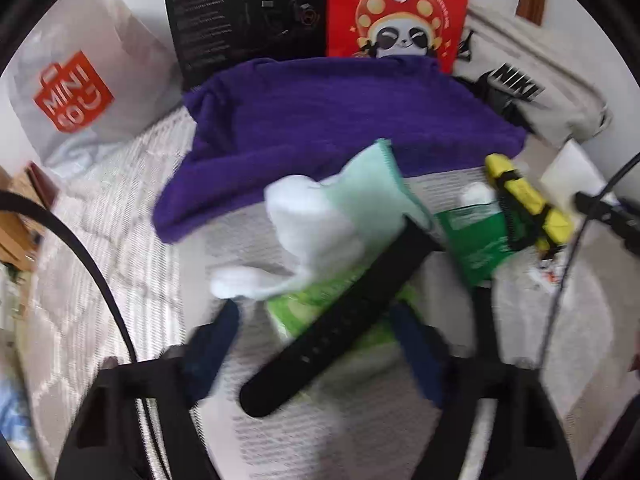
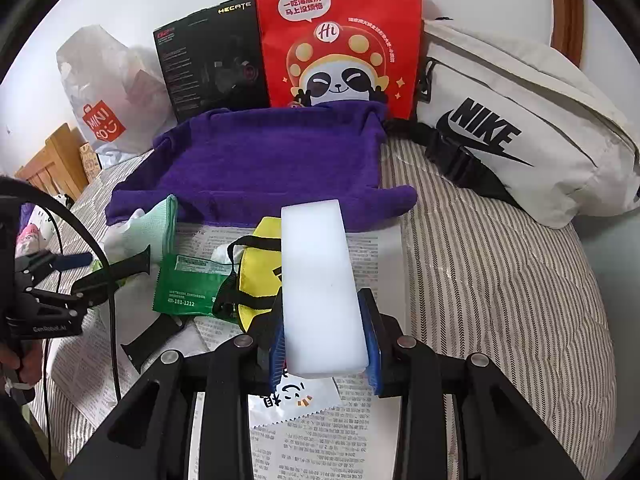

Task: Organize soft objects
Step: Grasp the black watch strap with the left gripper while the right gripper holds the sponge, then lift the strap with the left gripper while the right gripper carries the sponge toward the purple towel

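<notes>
While the right gripper [image 2: 326,340] pinches a white sponge block [image 2: 320,280] between its blue pads [image 2: 370,344], the block's long side points straight ahead, away from the camera and toward the purple towel [image 2: 272,160]. The block is lifted above the newspaper [image 2: 380,248] on the striped bed cover [image 2: 500,280]. Going from left to right in the right wrist view, a white Miniso bag [image 2: 104,96] leans at the back, then a black box [image 2: 212,64], then a red panda bag [image 2: 340,40], then a white Nike pouch [image 2: 520,128]. The purple towel lies flat in front of the box and the red bag. Nearer, a mint green cloth [image 2: 160,224] with something white and soft lies at the towel's left corner. Next comes a black watch strap [image 2: 120,272], then a green packet [image 2: 188,288], then a yellow thing with black straps [image 2: 260,276], which sits just left of the block and partly behind it. In the left wrist view, which is blurry, the left gripper [image 1: 316,352] has its blue pads [image 1: 208,352] spread wide apart. Between them lie the black watch strap [image 1: 340,320], slanting up to the right, and a light green packet [image 1: 320,304] under it. The mint cloth [image 1: 360,200] and white soft stuff [image 1: 296,240] lie just ahead, touching the strap's far end. The purple towel [image 1: 320,120] is behind them. The left gripper points forward over the pile, and the right gripper points forward at the towel.
</notes>
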Motion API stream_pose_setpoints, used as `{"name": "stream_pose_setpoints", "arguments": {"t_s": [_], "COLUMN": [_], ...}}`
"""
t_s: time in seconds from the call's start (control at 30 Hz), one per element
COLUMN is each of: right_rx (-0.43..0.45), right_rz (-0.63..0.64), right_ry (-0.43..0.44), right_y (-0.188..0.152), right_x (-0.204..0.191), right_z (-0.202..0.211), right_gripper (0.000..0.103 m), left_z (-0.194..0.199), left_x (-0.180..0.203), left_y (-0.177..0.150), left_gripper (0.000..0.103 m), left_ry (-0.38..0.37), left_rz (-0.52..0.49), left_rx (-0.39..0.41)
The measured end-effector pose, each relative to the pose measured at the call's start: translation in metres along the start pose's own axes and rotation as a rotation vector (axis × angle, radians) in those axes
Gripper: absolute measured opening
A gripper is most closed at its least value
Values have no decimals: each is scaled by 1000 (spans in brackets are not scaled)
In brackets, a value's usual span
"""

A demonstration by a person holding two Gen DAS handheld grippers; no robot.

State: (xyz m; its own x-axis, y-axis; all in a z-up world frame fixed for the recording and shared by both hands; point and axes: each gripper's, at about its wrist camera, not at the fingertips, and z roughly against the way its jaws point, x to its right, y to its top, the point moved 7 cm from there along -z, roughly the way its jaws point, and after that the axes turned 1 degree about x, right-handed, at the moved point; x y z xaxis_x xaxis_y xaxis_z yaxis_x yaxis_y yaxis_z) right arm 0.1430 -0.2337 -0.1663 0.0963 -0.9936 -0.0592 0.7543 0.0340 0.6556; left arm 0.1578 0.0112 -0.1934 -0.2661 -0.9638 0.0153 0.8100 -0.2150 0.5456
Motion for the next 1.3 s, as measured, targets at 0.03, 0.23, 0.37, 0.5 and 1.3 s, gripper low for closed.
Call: {"name": "stream_pose_setpoints", "arguments": {"t_s": [0.03,0.23,0.37,0.5,1.3], "right_rx": [2,5,6,3,14], "right_rz": [-2,-6,-5,5,25], "right_ry": [-2,-8,-7,-4,-6], "right_y": [0,0,-1,-2,-6], "right_x": [1,2,0,-5,-15], "right_z": [1,4,6,6,21], "right_gripper": [32,32,32,32,33], "left_z": [2,15,24,23,53], "left_x": [0,-3,-1,1,-4], "left_y": [-1,-12,-20,-27,-38], "left_gripper": [56,53,42,41,20], "left_ry": [-10,4,-45,-29,-81], "left_rz": [12,18,28,4,50], "left_rx": [1,8,13,-3,37]}}
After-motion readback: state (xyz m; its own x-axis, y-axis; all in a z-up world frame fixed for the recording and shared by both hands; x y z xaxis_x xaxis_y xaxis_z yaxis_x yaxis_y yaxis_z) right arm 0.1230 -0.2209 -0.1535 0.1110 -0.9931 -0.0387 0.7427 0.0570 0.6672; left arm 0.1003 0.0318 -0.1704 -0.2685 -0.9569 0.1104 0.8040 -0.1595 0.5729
